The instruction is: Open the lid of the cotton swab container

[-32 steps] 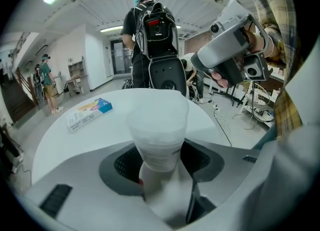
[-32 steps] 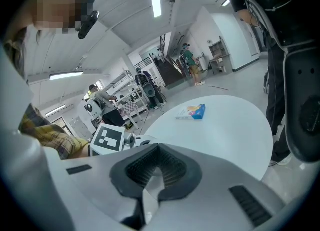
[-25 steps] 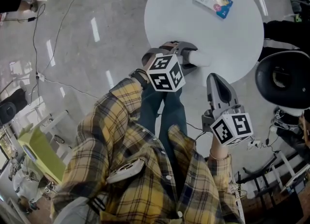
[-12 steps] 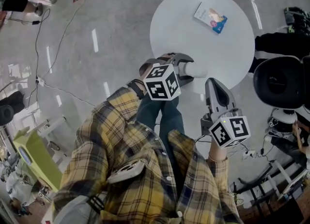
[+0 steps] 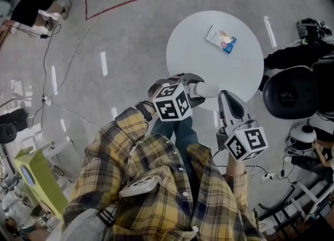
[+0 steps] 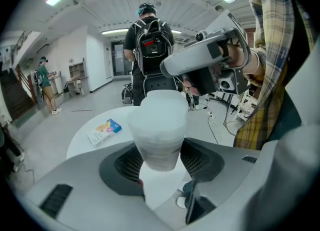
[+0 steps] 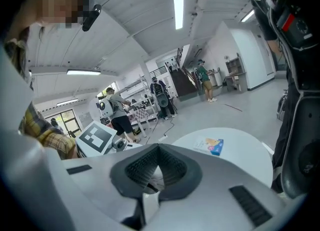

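Note:
My left gripper [image 5: 201, 87] is shut on a white translucent cotton swab container [image 5: 209, 89], held in the air above the near edge of the round white table [image 5: 194, 52]. In the left gripper view the container [image 6: 160, 125] stands upright between the dark pads [image 6: 122, 164], its wider lid on top. My right gripper [image 5: 228, 97] hovers just right of it with its jaws shut; I see nothing held in them. In the right gripper view the closed pads [image 7: 172, 167] point over the table [image 7: 240, 150].
A small printed booklet [image 5: 221, 39] lies on the far side of the table. A black round chair [image 5: 289, 96] stands to the right. Cables [image 5: 68, 104] run over the floor at left. A person with a backpack [image 6: 148, 45] stands beyond the table.
Both grippers have risen, the left one carrying the container up off the table. In the head view the table now looks smaller and farther away.

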Available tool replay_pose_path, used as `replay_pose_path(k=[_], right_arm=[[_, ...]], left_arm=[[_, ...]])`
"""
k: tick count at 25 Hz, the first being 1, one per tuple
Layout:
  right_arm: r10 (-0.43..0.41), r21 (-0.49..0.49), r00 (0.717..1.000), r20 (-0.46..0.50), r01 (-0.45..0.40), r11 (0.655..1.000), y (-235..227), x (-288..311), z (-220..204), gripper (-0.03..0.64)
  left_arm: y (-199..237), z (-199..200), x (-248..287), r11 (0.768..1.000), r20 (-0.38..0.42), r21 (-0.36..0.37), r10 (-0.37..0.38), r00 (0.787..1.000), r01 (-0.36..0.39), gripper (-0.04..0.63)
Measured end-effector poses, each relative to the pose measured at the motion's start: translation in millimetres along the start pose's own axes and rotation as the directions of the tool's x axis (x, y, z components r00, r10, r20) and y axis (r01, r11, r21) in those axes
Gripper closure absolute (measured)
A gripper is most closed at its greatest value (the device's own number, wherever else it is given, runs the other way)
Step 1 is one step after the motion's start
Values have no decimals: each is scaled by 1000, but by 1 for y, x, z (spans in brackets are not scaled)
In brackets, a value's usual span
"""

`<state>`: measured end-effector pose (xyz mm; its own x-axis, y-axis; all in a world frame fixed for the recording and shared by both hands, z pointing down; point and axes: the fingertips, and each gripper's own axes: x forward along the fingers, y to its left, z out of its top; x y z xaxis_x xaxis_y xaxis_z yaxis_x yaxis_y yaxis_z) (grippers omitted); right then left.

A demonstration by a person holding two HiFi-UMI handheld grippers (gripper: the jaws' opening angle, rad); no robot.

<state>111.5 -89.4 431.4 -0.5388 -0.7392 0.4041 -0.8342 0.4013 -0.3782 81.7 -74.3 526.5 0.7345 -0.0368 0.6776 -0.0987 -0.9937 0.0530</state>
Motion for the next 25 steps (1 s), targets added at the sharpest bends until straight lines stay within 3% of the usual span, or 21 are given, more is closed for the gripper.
replay_pose_path(k=[15,25], right_arm=[[148,-172,986,74,-133,976,72,-44,78,601],[251,-175,962,106,-231,957,96,-77,94,601]], left_arm=[[-28,75,-90,997,38,81,10,999,-13,356],[-68,95,-110,997,25,78,-22,999,20,356]])
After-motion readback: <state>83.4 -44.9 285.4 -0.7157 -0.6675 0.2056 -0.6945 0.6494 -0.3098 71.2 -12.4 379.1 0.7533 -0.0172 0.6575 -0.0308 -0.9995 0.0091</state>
